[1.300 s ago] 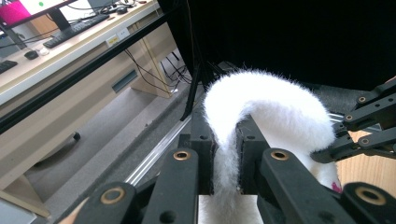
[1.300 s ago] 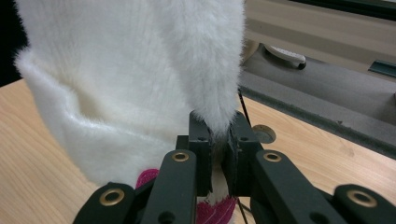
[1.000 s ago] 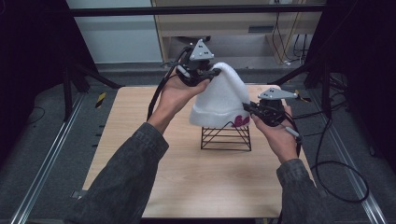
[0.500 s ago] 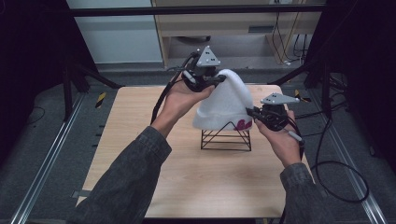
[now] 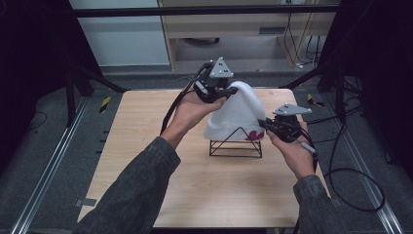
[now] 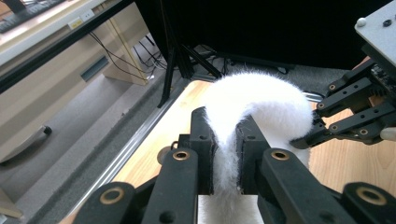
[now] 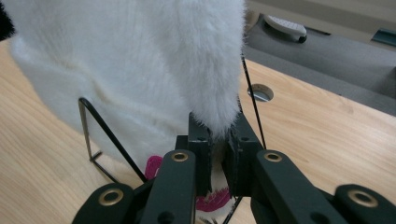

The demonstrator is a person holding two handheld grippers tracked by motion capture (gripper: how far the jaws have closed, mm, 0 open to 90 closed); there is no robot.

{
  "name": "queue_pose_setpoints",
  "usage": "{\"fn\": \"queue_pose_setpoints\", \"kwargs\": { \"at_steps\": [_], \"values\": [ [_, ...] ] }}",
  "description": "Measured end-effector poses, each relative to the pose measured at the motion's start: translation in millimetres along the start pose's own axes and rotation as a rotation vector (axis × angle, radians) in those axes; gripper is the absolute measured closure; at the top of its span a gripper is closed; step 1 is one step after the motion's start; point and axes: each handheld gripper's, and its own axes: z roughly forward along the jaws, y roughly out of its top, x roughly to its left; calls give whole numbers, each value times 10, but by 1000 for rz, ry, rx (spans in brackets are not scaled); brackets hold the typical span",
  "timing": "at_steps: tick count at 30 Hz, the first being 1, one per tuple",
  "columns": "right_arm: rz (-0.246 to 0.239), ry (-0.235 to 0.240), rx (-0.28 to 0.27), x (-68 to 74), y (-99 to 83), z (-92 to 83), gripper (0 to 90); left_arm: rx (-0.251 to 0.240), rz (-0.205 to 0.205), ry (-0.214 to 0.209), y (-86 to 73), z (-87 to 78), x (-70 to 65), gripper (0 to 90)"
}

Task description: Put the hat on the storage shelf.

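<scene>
A fluffy white hat (image 5: 237, 114) with a pink patch near its brim hangs over a black wire stand (image 5: 235, 144) on the wooden table (image 5: 146, 146). My left gripper (image 5: 233, 89) is shut on the hat's upper fold; its jaws pinch white fur (image 6: 226, 158) in the left gripper view. My right gripper (image 5: 265, 126) is shut on the hat's lower right edge (image 7: 215, 122), just above the stand's wire (image 7: 108, 136). The hat is stretched between the two grippers, its lower part around the stand's top. The right gripper (image 6: 327, 128) also shows in the left gripper view.
The table has a round hole (image 7: 261, 93) near its far edge. Grey floor and a metal rail (image 5: 48, 165) run along the left side. A cable (image 5: 348, 185) trails off the right edge. Dark frame legs (image 5: 83, 78) stand behind the table.
Both grippers have sunk a little with the hat, bringing it lower onto the wire stand. The left gripper has also shifted rightward over the stand.
</scene>
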Motion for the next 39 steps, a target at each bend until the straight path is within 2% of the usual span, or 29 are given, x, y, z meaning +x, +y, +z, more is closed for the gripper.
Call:
{"fn": "queue_pose_setpoints", "kwargs": {
  "at_steps": [15, 20, 28, 39],
  "values": [
    [-10, -7, 50, 3, -160, 70, 820, 42, 0, -38, -99, 109, -86, 799],
    [-2, -6, 62, 2, -225, 89, 818, 44, -11, -48, -148, 153, -115, 799],
    [1, -4, 84, -7, -315, 124, 812, 59, -6, -63, -190, 217, -174, 800],
    [12, -10, 119, -17, -426, 161, 797, 94, -17, -72, -334, 294, -201, 799]
  ]
}}
